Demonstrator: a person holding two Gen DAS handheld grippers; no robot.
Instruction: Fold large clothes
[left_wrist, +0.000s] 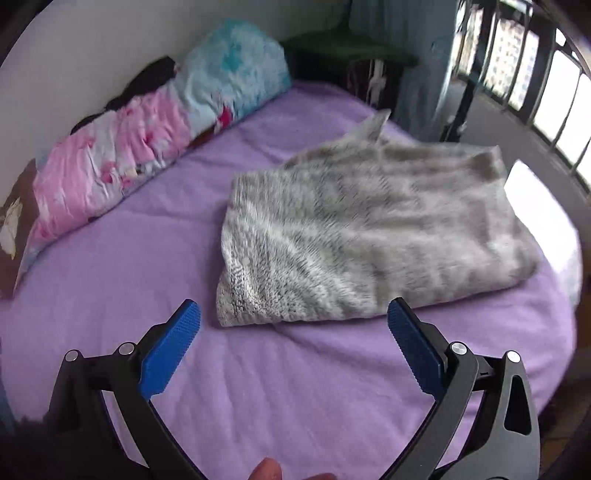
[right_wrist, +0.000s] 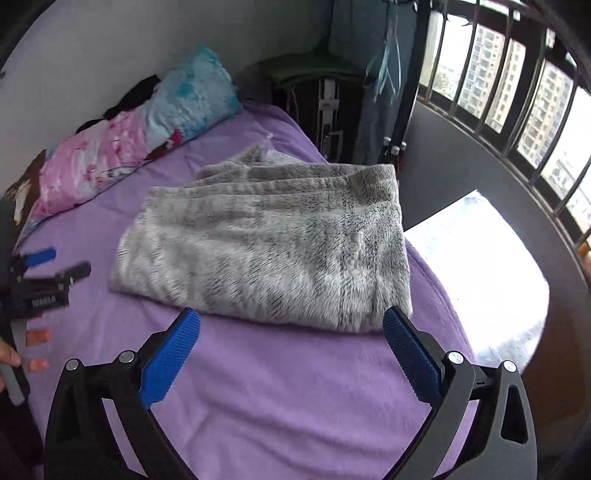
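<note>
A grey fuzzy garment (left_wrist: 365, 236) lies folded into a thick rectangle on the purple bed sheet (left_wrist: 258, 387); it also shows in the right wrist view (right_wrist: 273, 247). My left gripper (left_wrist: 293, 314) is open and empty, hovering just short of the garment's near edge. My right gripper (right_wrist: 291, 319) is open and empty, just short of the garment's near right corner. The left gripper also shows at the left edge of the right wrist view (right_wrist: 55, 264), beside the garment's left end.
A pink and blue bedding roll (left_wrist: 147, 140) lies along the wall at the back left. The bed (right_wrist: 439, 295) ends close to the garment's right side, with dark floor (right_wrist: 461, 166) and a barred window (right_wrist: 517, 103) beyond. A dark cabinet (right_wrist: 325, 107) stands behind the bed.
</note>
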